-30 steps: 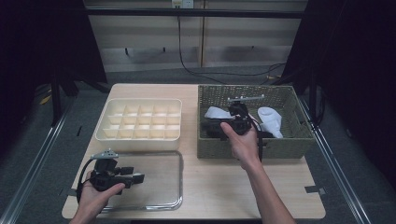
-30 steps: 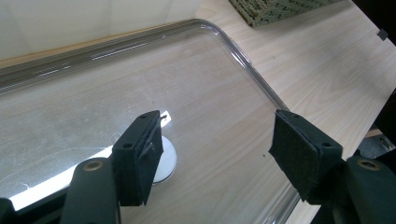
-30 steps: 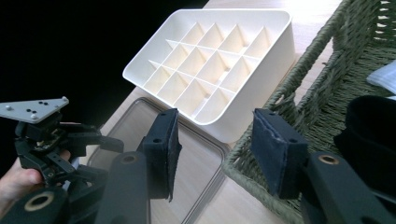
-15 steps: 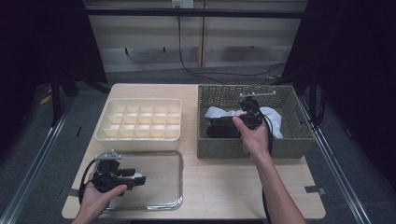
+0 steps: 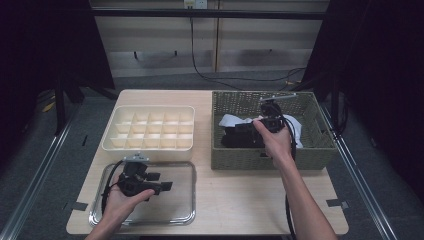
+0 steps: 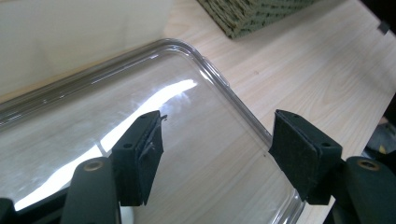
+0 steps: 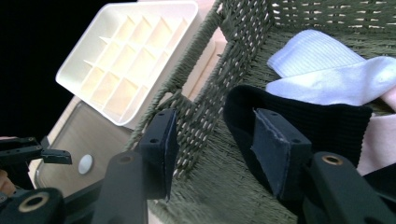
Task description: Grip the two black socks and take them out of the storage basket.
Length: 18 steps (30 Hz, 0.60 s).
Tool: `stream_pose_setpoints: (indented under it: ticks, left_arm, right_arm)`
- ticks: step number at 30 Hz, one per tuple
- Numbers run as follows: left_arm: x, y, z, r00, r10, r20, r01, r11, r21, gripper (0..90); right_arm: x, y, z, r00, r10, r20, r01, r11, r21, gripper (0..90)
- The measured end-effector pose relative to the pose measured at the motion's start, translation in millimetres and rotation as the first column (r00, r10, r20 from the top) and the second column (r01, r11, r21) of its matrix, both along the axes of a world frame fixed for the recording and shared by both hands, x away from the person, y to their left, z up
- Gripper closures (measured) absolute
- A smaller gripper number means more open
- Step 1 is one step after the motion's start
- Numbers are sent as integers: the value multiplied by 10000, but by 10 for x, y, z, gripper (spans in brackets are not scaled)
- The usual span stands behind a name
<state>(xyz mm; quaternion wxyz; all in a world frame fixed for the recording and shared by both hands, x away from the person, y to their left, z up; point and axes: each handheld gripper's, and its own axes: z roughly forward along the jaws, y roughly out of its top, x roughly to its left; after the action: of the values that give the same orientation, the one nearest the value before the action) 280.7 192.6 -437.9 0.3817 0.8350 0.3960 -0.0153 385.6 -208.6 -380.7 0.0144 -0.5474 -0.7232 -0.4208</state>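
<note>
**Over the tray and inside the basket**

At the left of the table, your left gripper (image 5: 150,184) hovers over the clear tray (image 5: 182,212), its jaws wide apart with nothing between them. In the left gripper view you look straight through that gap onto the tray's see-through bottom and the wooden table (image 6: 299,70) beyond its rim. Just behind the tray sits the cream divided organizer (image 5: 150,130), its compartments bare. To the right stands the woven basket (image 5: 272,157), where your right gripper (image 7: 212,140) is lowered inside. Its jaws are apart; one pad lies against the black sock (image 7: 322,119) and the other is near the basket's inner wall, so nothing is clamped. Beside the black sock lies a white sock (image 7: 322,67), and something pale pink shows at the right edge.
</note>
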Motion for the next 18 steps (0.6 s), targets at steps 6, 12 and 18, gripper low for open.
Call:
stream_pose_setpoints:
  ticks: [6,12,18]
  left_arm:
    - [-55,-18,-48,9999,-65,76,67,9996,-258,337]
    - [-128,103,-90,9999,-34,95,37,9995,-329,337]
    - [-137,191,-87,9995,230,213,-219,9986,-489,336]
  right_arm:
    - [201,17,-17,9994,20,-344,-40,9981,-607,443]
    - [317,60,-50,9993,39,-385,-73,9961,-883,429]
    - [494,198,-198,9966,172,-804,-270,9922,-1217,419]
